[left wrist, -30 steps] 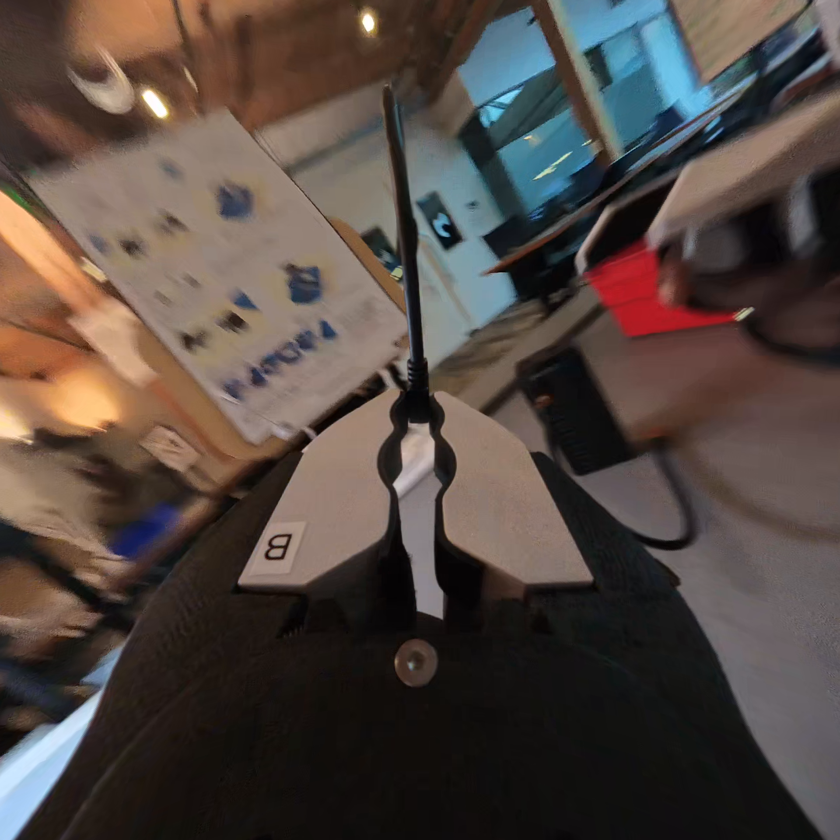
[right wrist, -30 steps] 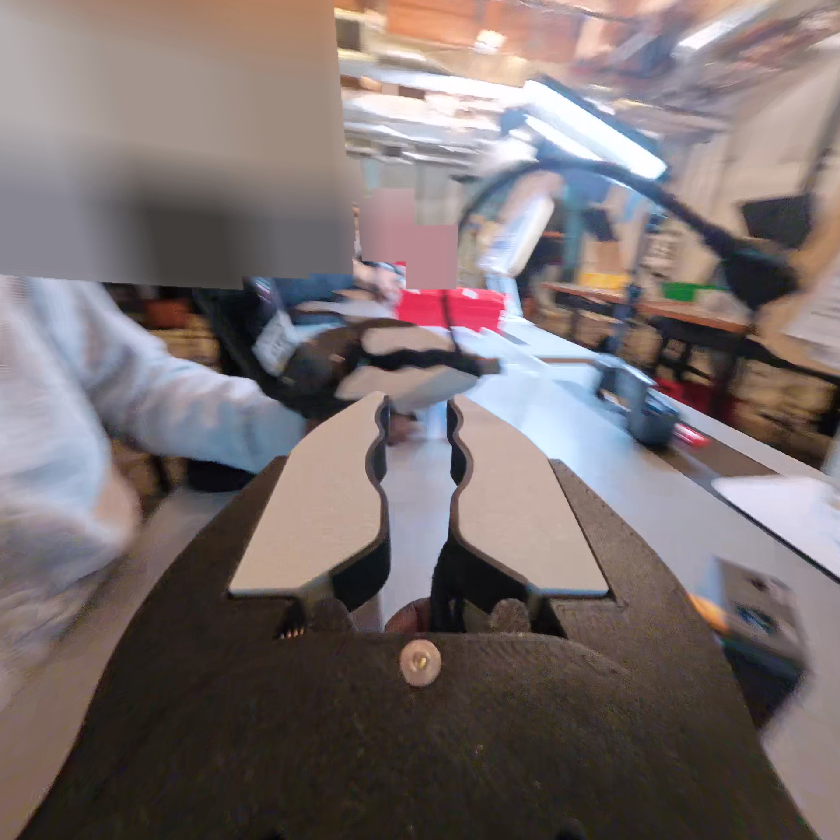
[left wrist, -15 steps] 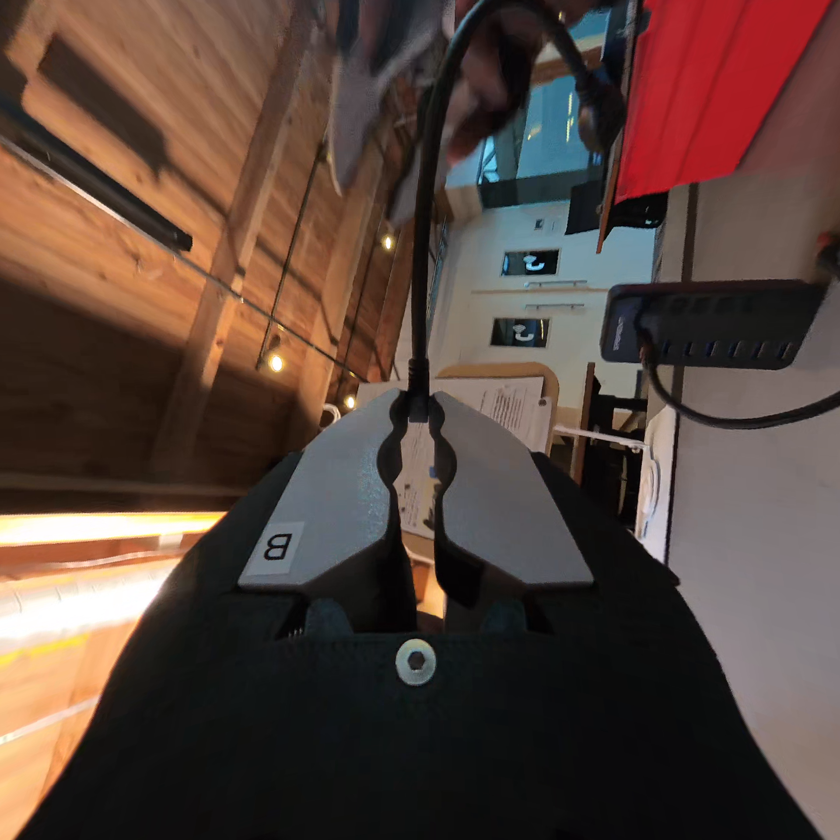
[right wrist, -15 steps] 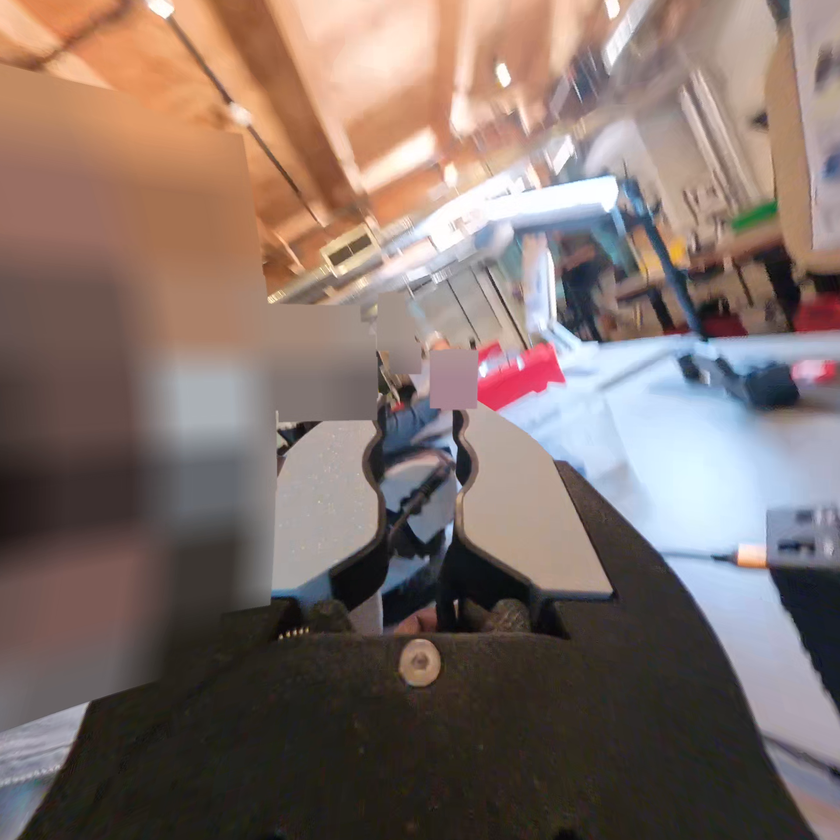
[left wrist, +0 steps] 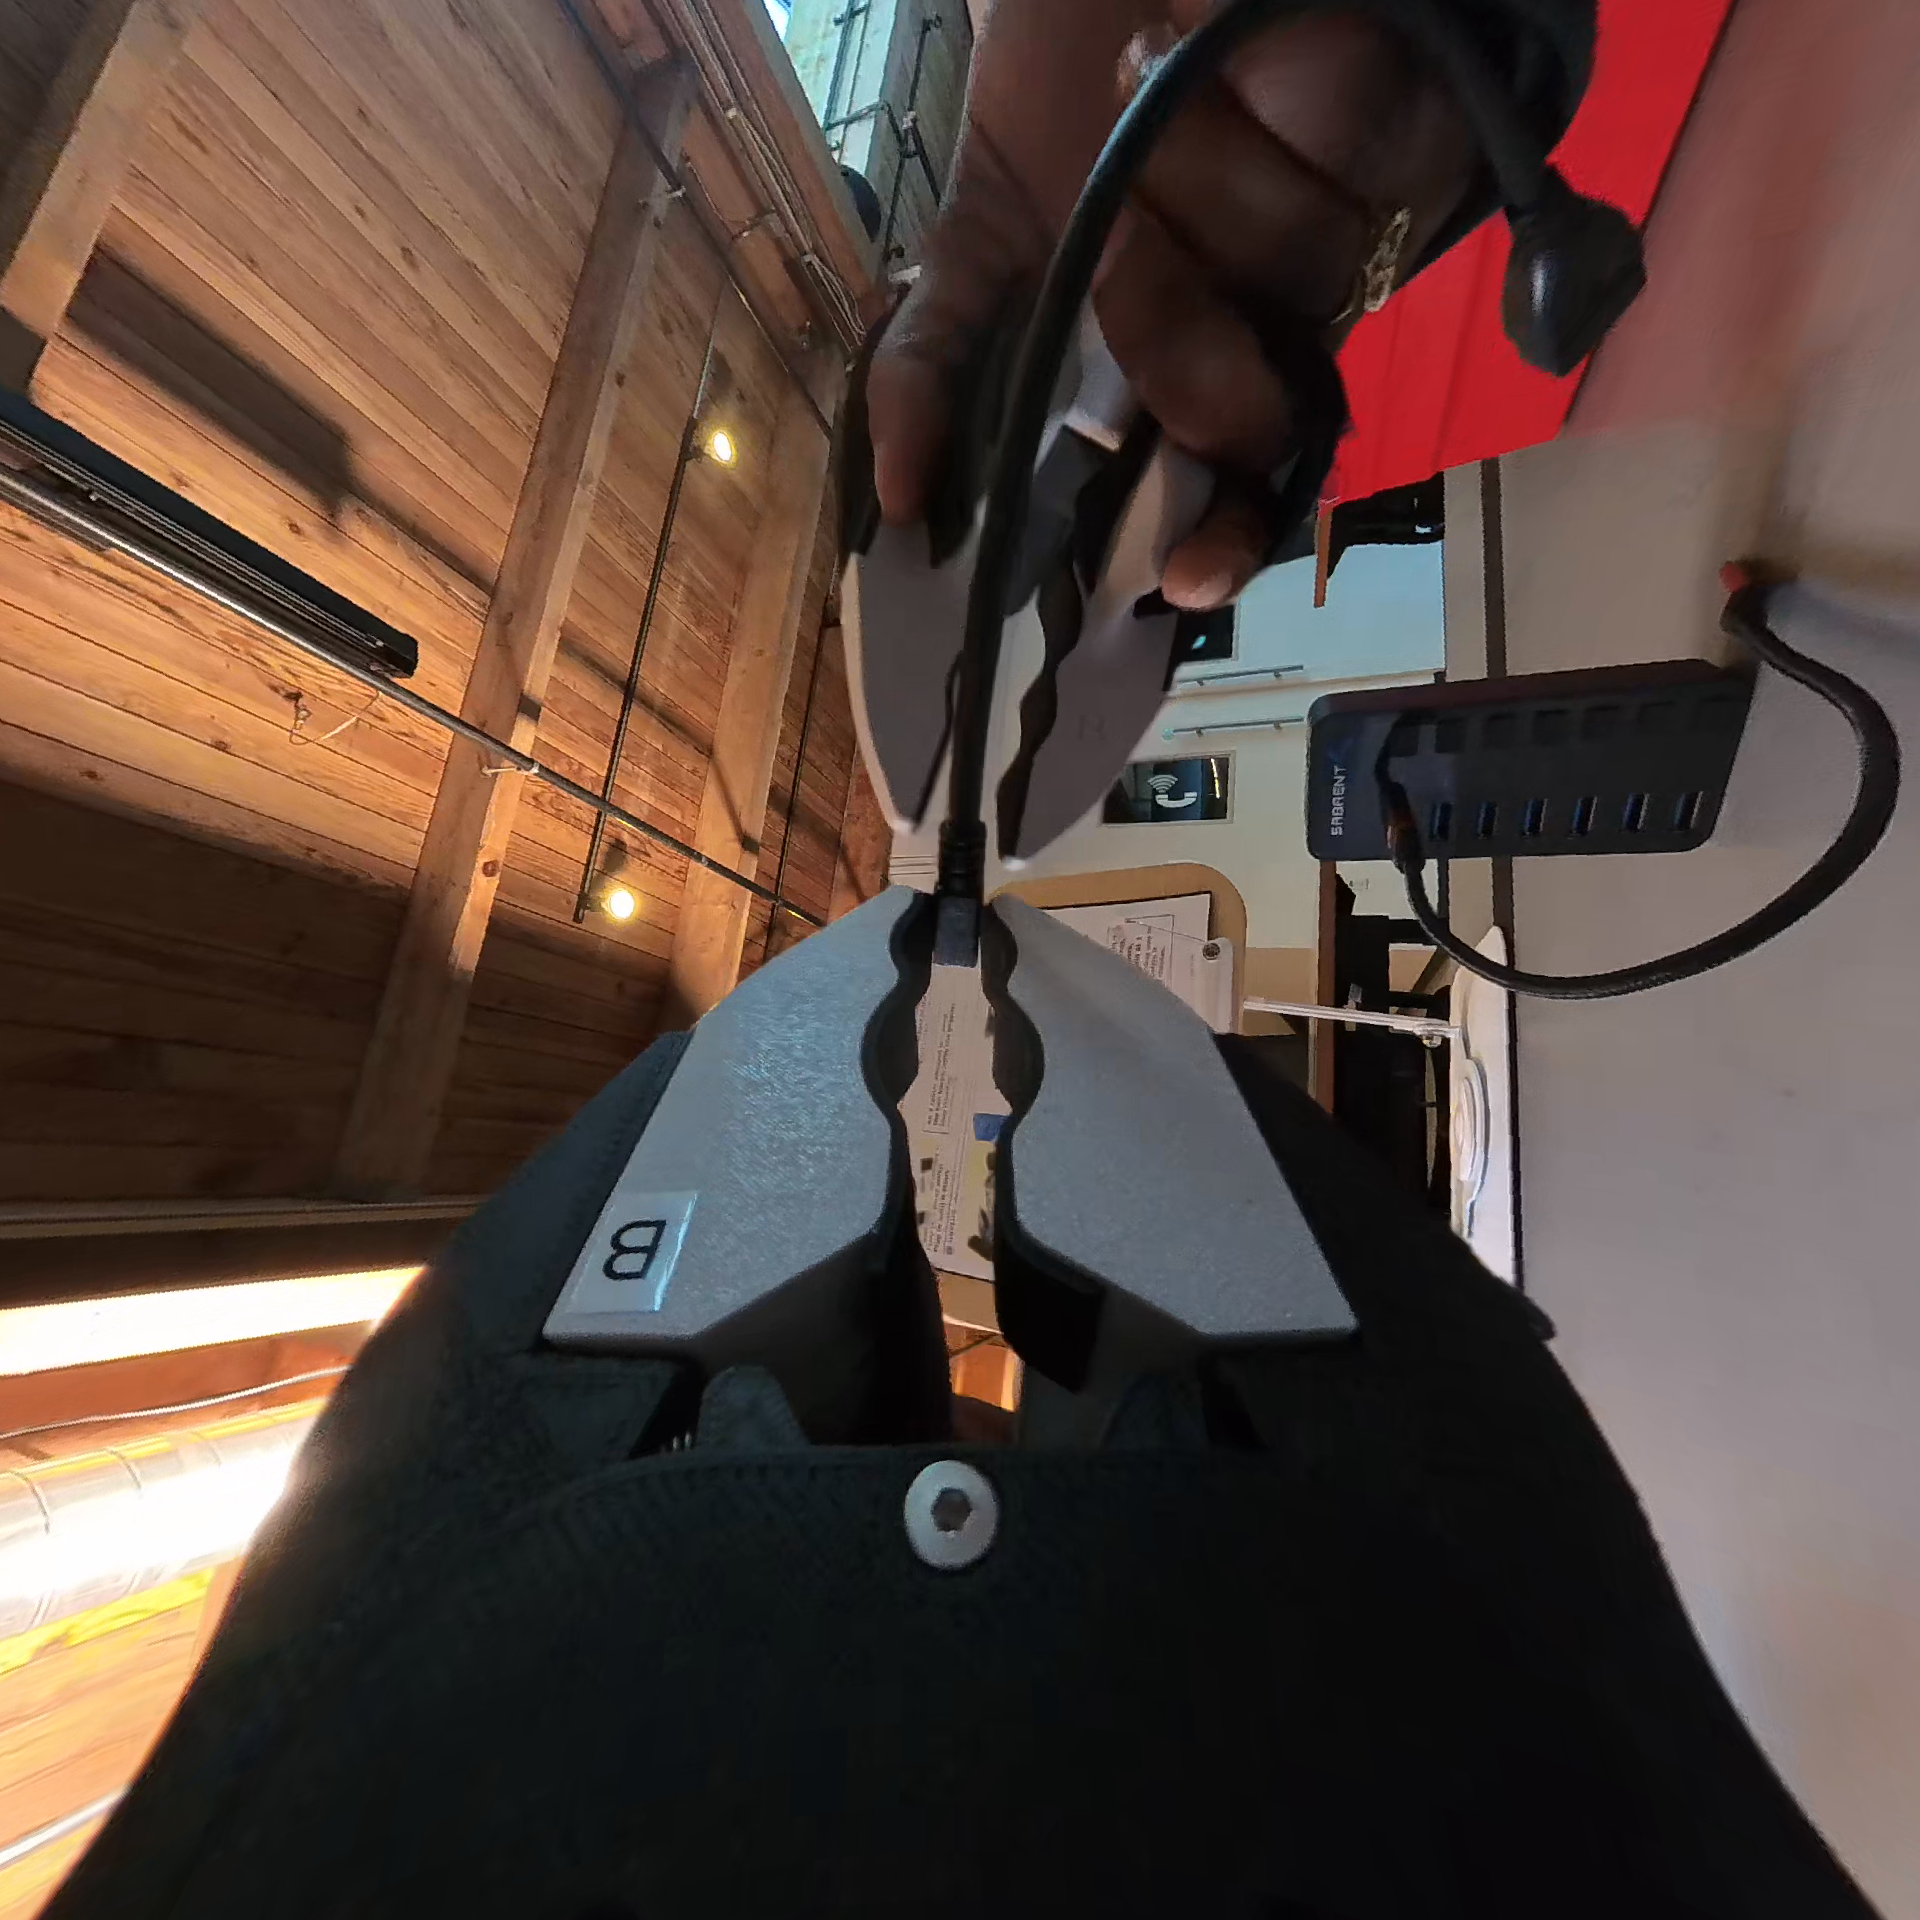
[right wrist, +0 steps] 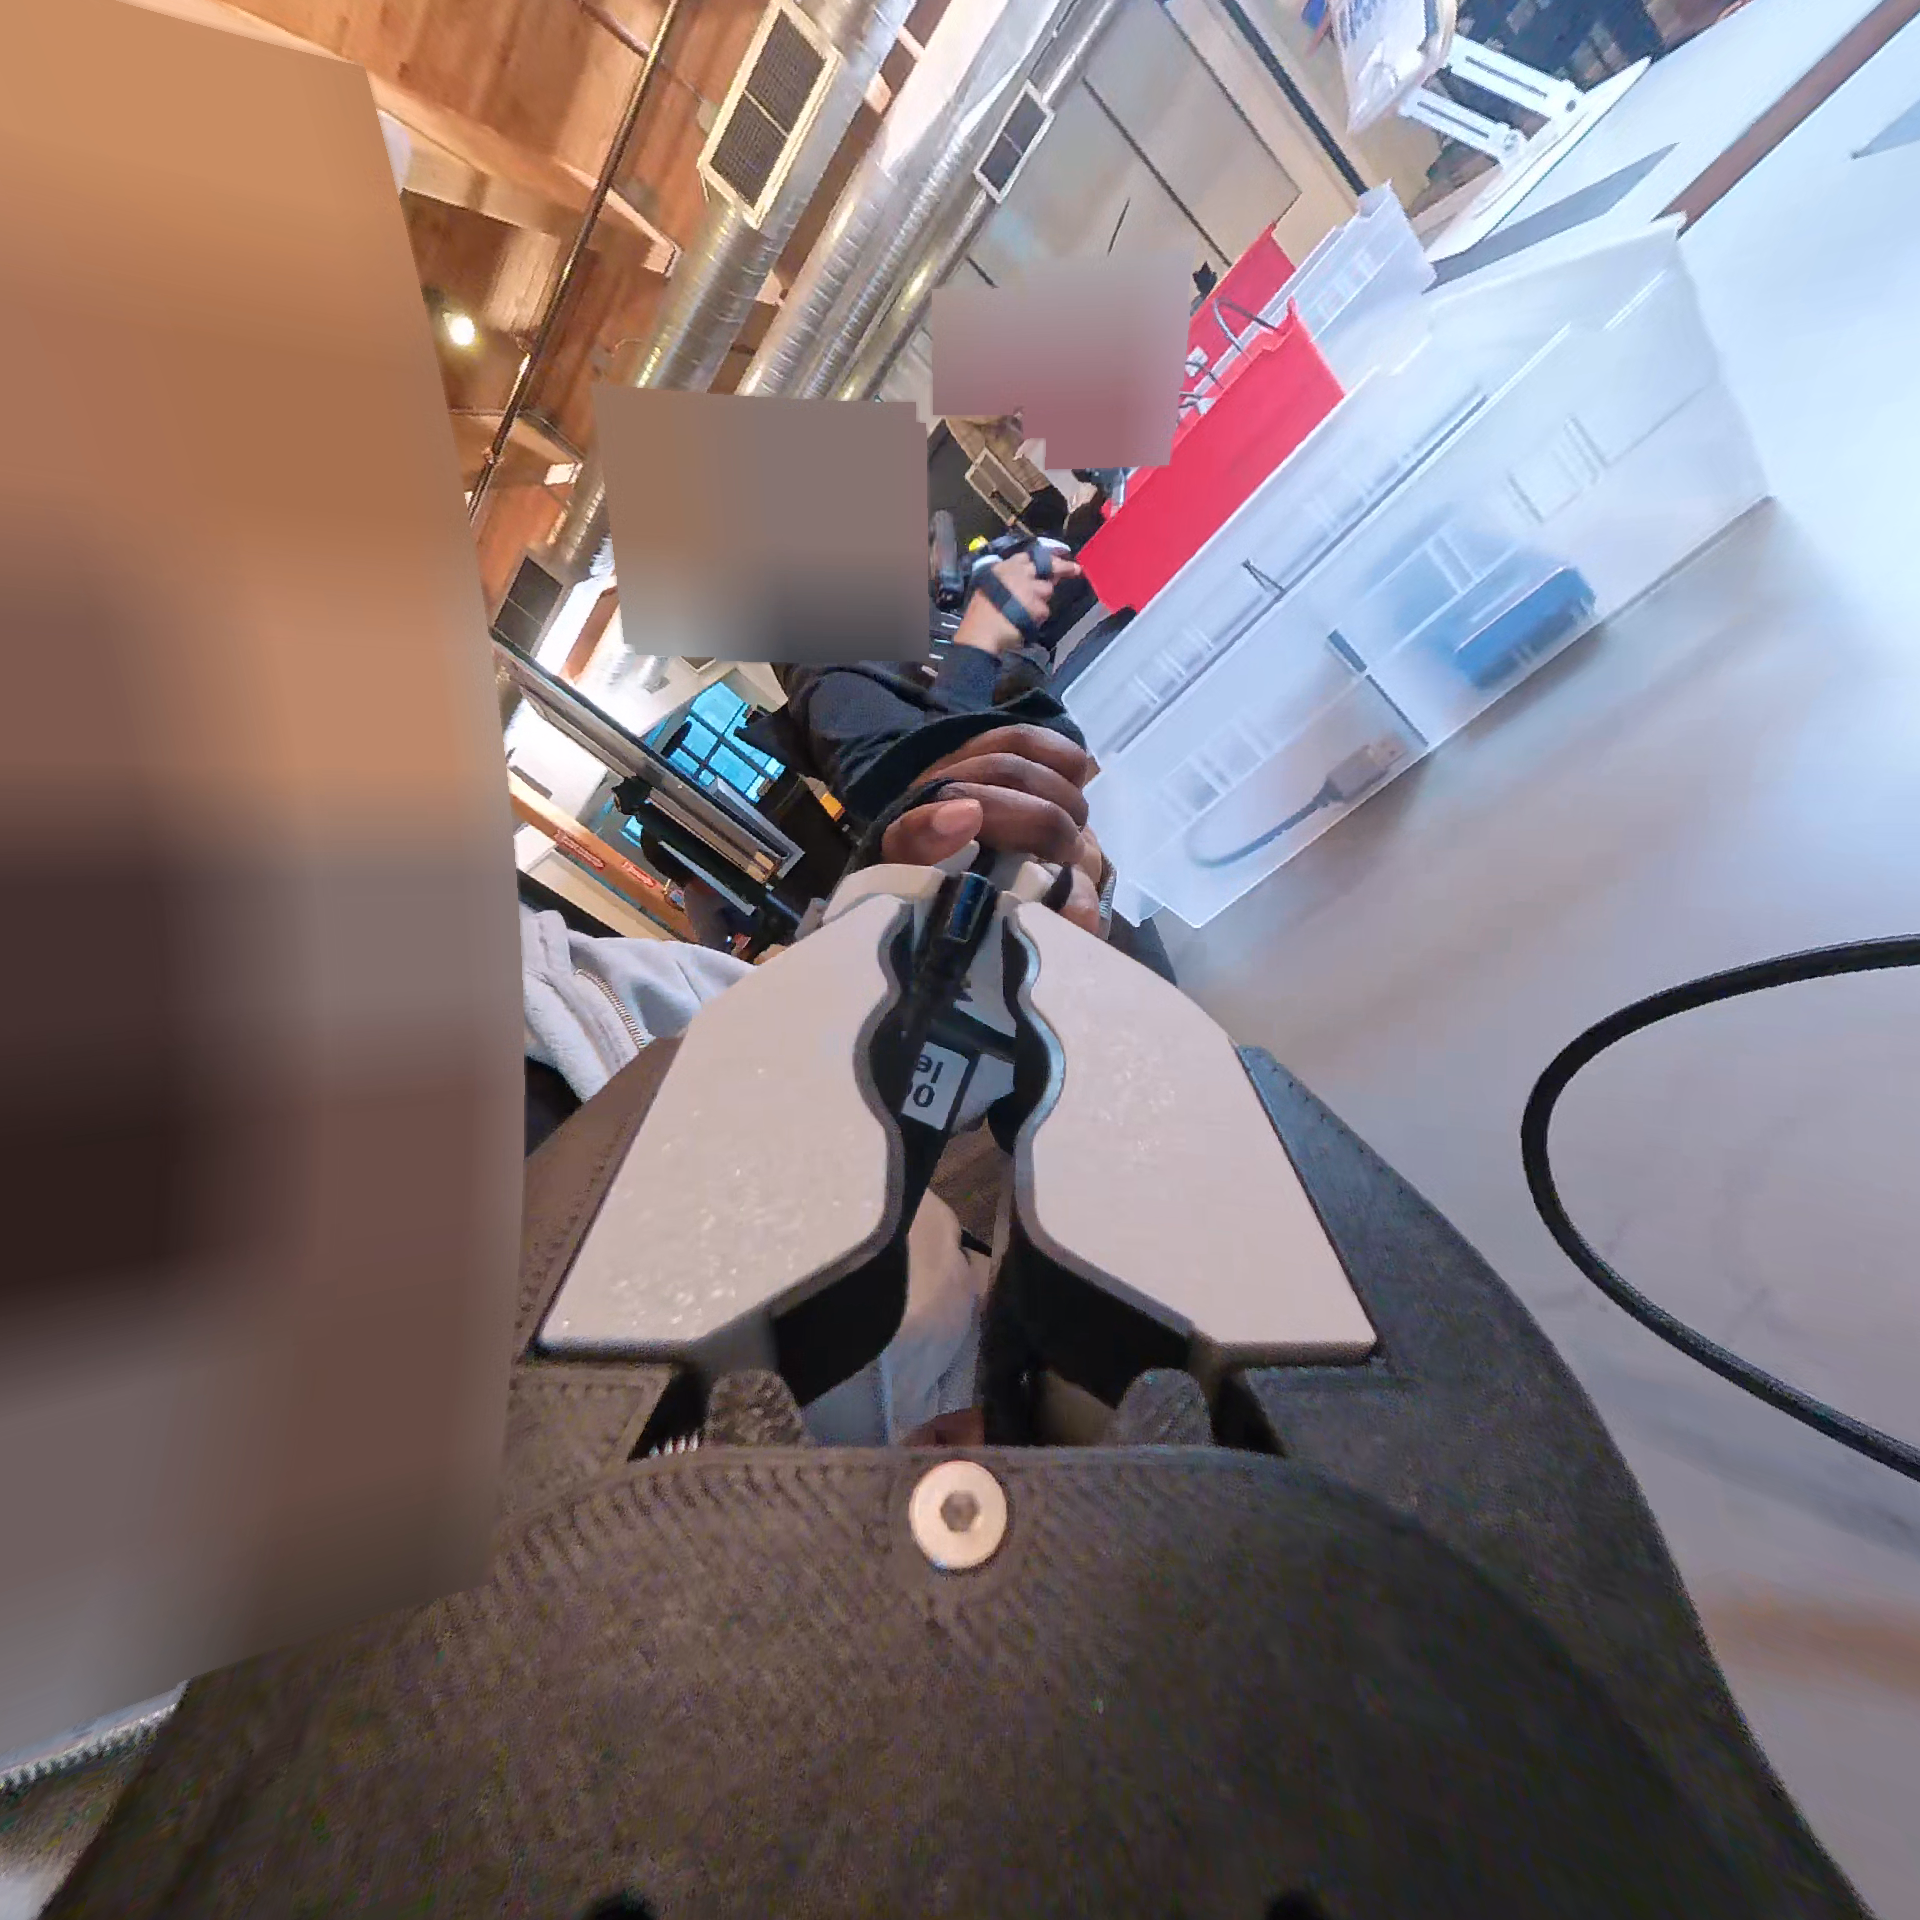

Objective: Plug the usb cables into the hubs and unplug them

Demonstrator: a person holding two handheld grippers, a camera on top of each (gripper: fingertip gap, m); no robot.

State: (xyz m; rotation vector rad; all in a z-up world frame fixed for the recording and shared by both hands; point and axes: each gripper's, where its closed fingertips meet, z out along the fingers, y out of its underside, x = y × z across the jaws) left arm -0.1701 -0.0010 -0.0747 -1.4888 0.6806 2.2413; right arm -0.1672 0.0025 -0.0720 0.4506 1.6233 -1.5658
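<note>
Red bin point(right wrist: 1216, 457) at the far end of the pale tabletop point(right wrist: 1558, 1039). Clear plastic organizer point(right wrist: 1455, 520) lies nearer on it, a blue box point(right wrist: 1517, 623) inside one compartment. Silver ducts point(right wrist: 831, 208) and a white vent point(right wrist: 769, 104) overhead. Left wrist view: wooden plank ceiling point(left wrist: 312, 520), two lit spotlights point(left wrist: 619, 902), posted papers point(left wrist: 1143, 945).

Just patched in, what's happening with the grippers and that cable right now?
The left gripper is shut on the plug end of a black USB cable, held in the air. The right gripper faces it tip to tip, its fingers open around the cable just above the plug. The black multi-port USB hub on the table has open ports.
</note>
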